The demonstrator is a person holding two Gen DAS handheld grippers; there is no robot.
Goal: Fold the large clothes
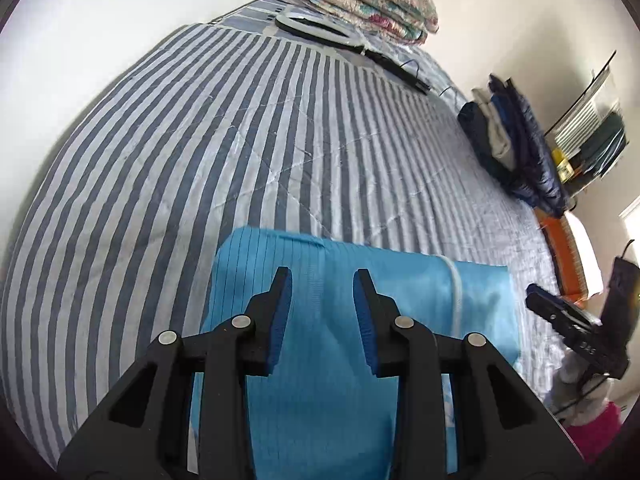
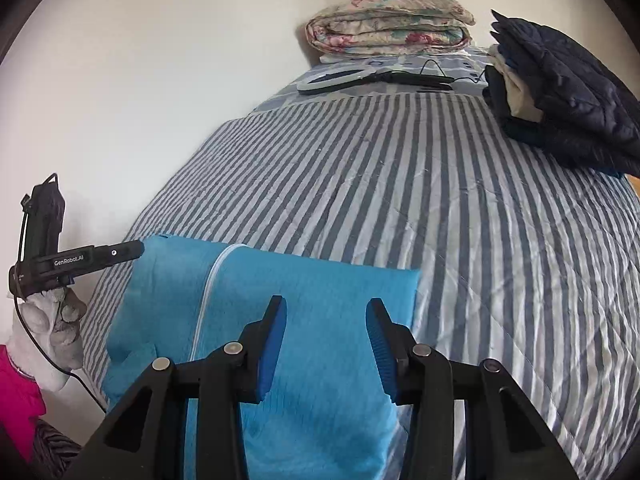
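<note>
The folded blue garment [image 2: 280,320] lies on the striped bed cover [image 2: 440,208], near its front edge. It looks thin, soft and light; I would take it at the corners. Left tool [image 1: 322,276] and right tool [image 2: 326,308] stand partly open, holding nothing.

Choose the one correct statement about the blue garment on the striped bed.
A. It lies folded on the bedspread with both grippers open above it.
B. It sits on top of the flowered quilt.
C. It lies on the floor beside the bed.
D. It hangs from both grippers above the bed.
A: the blue garment lies folded flat on the striped bedspread, and the left gripper and right gripper hover over it with jaws apart, gripping nothing.
</note>
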